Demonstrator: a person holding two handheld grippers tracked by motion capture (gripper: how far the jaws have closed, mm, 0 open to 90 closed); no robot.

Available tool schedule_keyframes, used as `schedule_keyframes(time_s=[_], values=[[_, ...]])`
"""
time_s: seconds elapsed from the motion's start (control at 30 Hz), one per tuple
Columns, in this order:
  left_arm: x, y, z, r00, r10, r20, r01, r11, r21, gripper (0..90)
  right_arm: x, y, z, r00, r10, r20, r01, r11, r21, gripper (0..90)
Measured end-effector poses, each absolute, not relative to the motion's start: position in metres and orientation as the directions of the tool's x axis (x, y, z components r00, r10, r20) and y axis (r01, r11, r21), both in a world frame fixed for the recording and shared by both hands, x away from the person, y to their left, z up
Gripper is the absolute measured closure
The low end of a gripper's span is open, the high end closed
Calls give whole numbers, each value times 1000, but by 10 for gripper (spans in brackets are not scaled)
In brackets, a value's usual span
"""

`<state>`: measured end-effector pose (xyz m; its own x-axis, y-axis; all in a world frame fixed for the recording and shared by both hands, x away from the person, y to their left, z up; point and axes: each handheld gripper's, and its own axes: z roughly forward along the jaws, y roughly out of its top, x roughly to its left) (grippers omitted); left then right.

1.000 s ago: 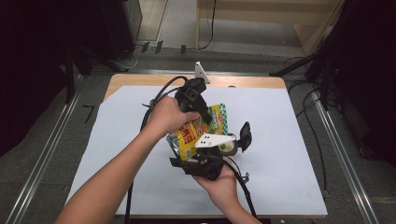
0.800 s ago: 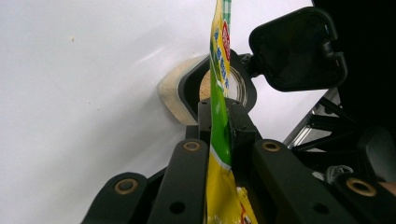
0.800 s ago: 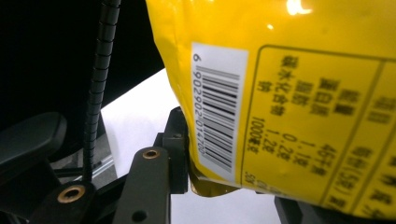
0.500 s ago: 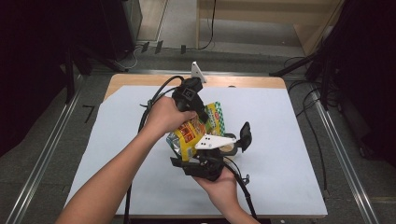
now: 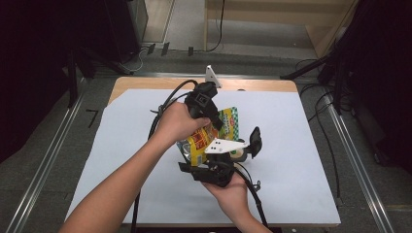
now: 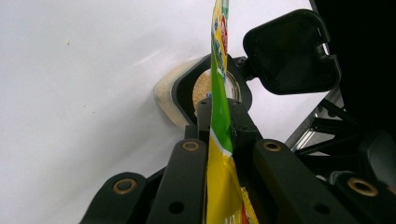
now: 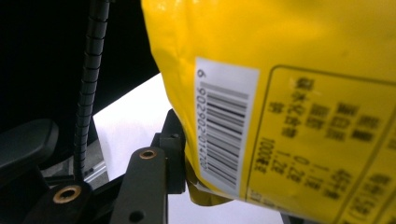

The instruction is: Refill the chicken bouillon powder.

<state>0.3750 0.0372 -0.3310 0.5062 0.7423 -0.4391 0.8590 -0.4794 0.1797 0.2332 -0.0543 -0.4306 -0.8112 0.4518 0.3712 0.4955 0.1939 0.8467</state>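
- Barcode on yellow pouch point(image 7: 289, 93) read 6 902902…; remaining print blurred.
- Left gripper point(image 6: 219, 116) clamped pouch's green edge above open jar point(image 6: 205, 91).
- Right gripper point(image 5: 214, 167) pinched pouch's bottom, mid-table.

White-covered wooden table point(image 5: 291, 145) bearing an open, grain-filled container point(image 6: 187, 93).

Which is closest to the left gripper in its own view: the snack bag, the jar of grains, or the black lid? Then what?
1. Snack bag: pinched between the left gripper's jaws.
2. Jar of grains: just beyond the jaw tips.
3. Black lid: flipped open, upper right, farthest.
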Motion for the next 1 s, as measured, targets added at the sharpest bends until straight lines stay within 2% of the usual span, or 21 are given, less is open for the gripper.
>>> schedule_keyframes(time_s=[0.53,1.0], values=[[370,32,-329,527,749,-402,848,-499,180,860,234,-52,-433,-810,443,384,503,188,844,653],[369,30,-330,525,745,-412,848,-501,175,850,233,-49,-435,-814,452,365,493,206,846,639]])
